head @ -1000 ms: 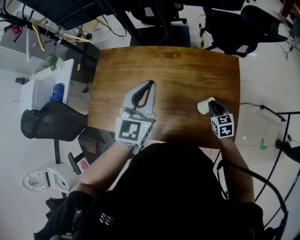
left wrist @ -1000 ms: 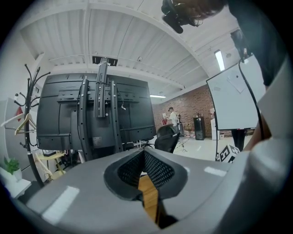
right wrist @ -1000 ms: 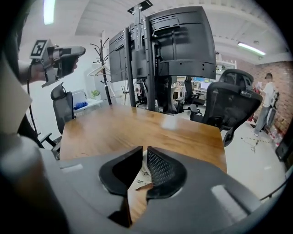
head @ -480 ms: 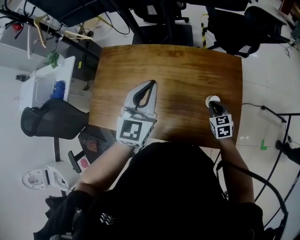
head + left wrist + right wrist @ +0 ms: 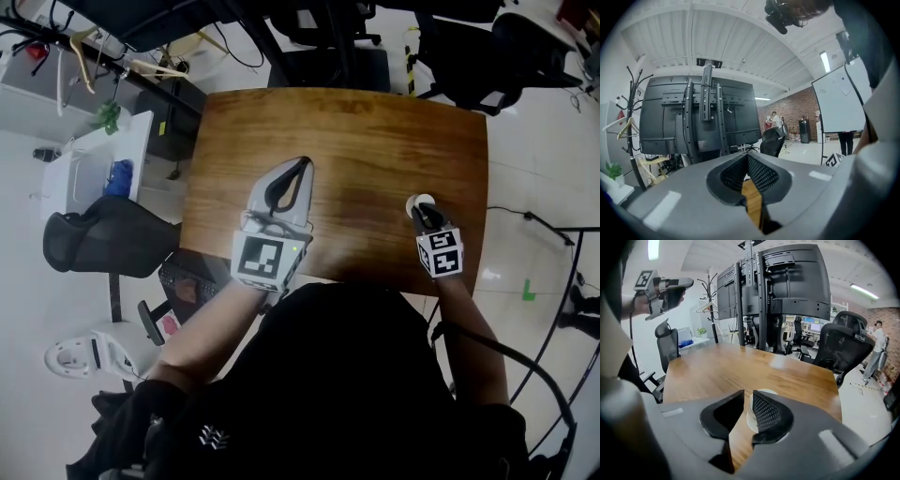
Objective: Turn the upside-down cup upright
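Right gripper (image 5: 420, 210) is angling down at the near right part of the table (image 5: 375, 141), jaws opening, with a narrow gap showing between the pads. The white cup (image 5: 416, 201) is standing on the wood right at the jaw tips. In the right gripper view it (image 5: 764, 392) is sitting mostly behind the right-hand jaw, with only its edge peeking into the gap; the pads are not visibly pressing on it. Mouth is looking up, as far as visible. Left gripper (image 5: 300, 166) is hovering level over the table's middle, tips clenched together and gripping nothing, well apart from the cup.
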`<state>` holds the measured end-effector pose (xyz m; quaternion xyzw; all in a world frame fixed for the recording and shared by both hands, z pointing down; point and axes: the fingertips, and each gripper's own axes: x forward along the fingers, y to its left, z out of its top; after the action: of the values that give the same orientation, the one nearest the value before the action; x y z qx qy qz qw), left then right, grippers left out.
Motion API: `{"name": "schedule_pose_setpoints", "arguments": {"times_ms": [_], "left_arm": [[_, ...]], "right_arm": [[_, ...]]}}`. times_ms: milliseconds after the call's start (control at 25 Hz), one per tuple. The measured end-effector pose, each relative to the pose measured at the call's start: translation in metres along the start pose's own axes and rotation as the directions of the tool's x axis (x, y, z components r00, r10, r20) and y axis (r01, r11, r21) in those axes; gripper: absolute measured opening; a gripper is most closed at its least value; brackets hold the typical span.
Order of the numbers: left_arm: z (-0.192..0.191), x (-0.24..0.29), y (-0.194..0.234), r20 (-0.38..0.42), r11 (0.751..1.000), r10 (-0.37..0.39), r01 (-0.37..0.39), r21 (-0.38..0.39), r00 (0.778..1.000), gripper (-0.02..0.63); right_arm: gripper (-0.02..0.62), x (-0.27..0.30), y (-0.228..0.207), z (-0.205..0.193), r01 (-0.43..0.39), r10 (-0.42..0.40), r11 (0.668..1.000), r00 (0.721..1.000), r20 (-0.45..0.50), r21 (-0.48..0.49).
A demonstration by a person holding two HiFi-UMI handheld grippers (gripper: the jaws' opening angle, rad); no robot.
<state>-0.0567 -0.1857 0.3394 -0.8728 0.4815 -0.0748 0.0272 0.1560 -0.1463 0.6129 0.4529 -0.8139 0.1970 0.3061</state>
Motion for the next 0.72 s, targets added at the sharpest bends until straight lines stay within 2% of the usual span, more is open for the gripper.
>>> {"name": "schedule_pose_setpoints", "arguments": {"times_ms": [80, 200, 280, 360, 560, 640, 720], "left_arm": [[0.002, 0.0, -0.001, 0.006, 1.0, -0.001, 0.001, -0.002, 1.0, 0.0], [0.004, 0.001, -0.002, 0.009, 1.0, -0.002, 0.002, 0.003, 1.0, 0.0], [0.005, 0.0, -0.003, 0.009, 1.0, -0.004, 0.004, 0.012, 1.0, 0.0], [0.004, -0.001, -0.002, 0.002, 1.0, -0.004, 0.003, 0.023, 1.0, 0.0], [0.005, -0.004, 0.002, -0.003, 1.0, 0.016, -0.016, 0.018, 1.0, 0.0], [0.004, -0.005, 0.002, -0.003, 1.0, 0.018, -0.018, 0.018, 1.0, 0.0], [0.004, -0.005, 0.002, 0.0, 1.0, 0.022, -0.022, 0.01, 1.0, 0.0]], "right_arm": [[0.077, -0.005, -0.001, 0.006, 0.001, -0.001, 1.0, 1.0, 0.032, 0.005], [0.078, -0.016, -0.023, 0.018, 0.074, -0.08, 0.995, 0.992, 0.095, 0.068], [0.092, -0.019, -0.041, 0.019, 0.113, -0.125, 0.986, 0.987, 0.099, 0.121], [0.098, -0.017, -0.052, 0.015, 0.125, -0.137, 0.981, 0.987, 0.078, 0.146], [0.1, -0.007, -0.057, -0.002, 0.093, -0.101, 0.971, 0.995, 0.027, 0.222], [0.097, -0.003, -0.058, -0.01, 0.06, -0.075, 0.948, 0.996, 0.036, 0.313], [0.095, -0.001, -0.06, -0.013, 0.013, -0.051, 0.906, 0.996, 0.079, 0.423]]}}
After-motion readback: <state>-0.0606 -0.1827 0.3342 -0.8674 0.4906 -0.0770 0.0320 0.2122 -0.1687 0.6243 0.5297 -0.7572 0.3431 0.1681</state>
